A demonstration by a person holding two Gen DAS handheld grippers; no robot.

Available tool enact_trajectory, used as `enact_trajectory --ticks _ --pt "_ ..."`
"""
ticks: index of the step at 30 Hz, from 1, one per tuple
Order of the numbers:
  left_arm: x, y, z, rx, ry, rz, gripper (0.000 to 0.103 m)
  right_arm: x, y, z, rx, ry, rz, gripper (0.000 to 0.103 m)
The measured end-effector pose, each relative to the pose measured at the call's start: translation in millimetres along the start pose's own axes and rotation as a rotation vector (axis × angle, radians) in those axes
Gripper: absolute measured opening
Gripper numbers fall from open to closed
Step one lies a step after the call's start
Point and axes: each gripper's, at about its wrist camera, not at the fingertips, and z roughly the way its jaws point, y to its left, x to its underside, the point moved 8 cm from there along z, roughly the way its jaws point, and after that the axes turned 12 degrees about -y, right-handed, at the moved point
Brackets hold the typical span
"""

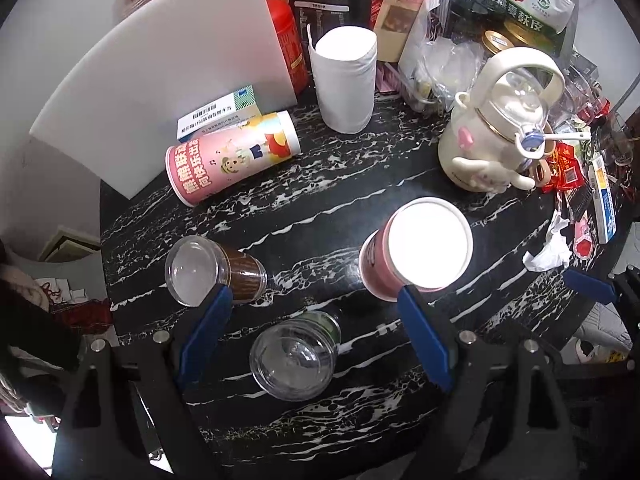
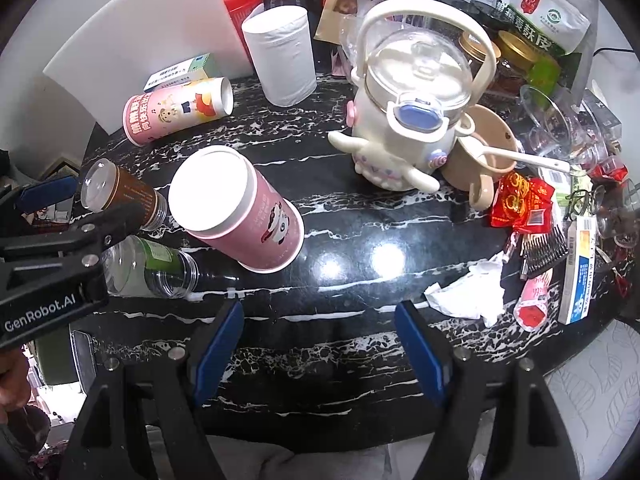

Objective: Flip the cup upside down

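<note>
A white paper roll (image 2: pixel 282 54) stands upright near the top centre, with a white board (image 2: pixel 140 36) leaning at the upper left. A cream kettle (image 2: pixel 408 120) sits centre right, and crumpled tissue (image 2: pixel 468 292) lies at the lower right on the black marble table (image 2: pixel 344 248).

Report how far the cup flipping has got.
Done, apparently: the pink panda-print paper cup stands mouth down on the black marbled table; the brown-labelled clear plastic cup and the green-labelled clear plastic cup look base up too. In hand: nothing, left gripper and right gripper both open. Left: possibly the pink cartoon-print paper cup lying on its side.
</note>
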Motion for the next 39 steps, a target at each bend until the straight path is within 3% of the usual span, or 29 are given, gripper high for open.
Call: enact_trajectory --ticks 16,39 --pt "13.6 2.9 -2.6 -0.004 0.052 0.009 0.084 -0.9 0.1 -0.3 0.009 -0.001 0.001 0.078" --pt "18.1 -0.8 -3.6 0.011 0.061 0.017 0.084 -0.1 1.7 -0.8 0.009 -0.003 0.003 0.078"
